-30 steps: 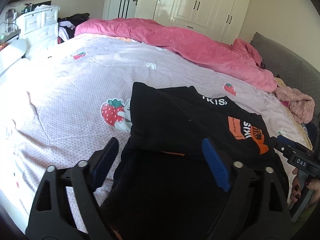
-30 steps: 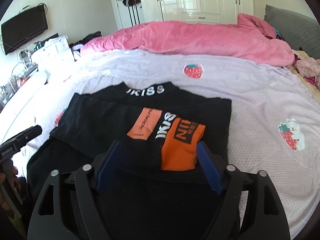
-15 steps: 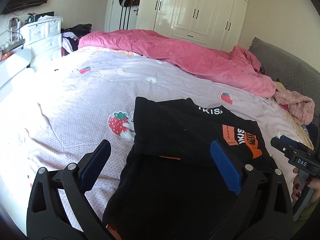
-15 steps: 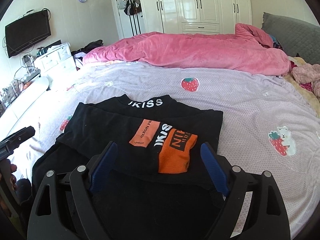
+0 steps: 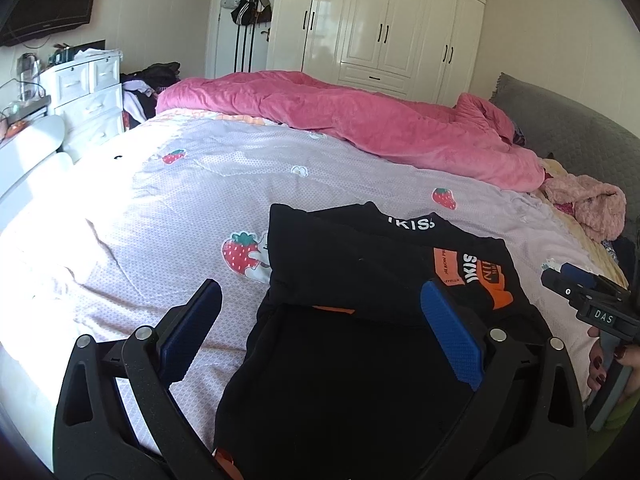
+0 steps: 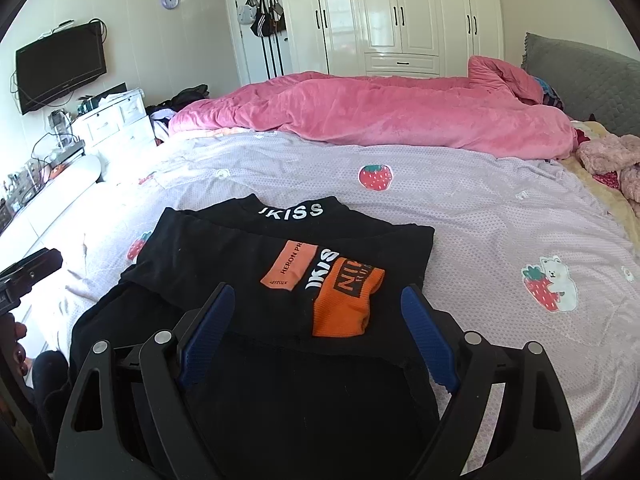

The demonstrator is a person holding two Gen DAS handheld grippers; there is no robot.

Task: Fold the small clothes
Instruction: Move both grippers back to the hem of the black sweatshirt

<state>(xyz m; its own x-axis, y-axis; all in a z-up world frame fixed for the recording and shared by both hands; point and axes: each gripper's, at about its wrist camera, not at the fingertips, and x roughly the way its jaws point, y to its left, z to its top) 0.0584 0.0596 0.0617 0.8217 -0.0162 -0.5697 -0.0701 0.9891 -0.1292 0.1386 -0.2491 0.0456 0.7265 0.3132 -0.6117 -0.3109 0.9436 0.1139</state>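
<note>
While both of my grippers hang above the near edge of the bed, the black folded garment with orange patches and white lettering lies flat on the lilac bedsheet printed with strawberries, its upper half doubled over the lower so the orange cuff faces up. My left gripper stands released, its jaws having just been opening wide; its blue-padded fingers straddle the garment's left part without pressing on it, one pad over bare sheet, the other over black cloth. My right gripper is likewise let go, its jaws having just spread a little further, and nothing is pinched between its blue pads; the cloth lies below them, apart from the pads. From the left wrist view I see the right gripper's black body at the right edge, with a hand on its handle. Beyond the garment a rumpled pink plush quilt lies across the far side of the bed, in front of a white glossy wardrobe.
</note>
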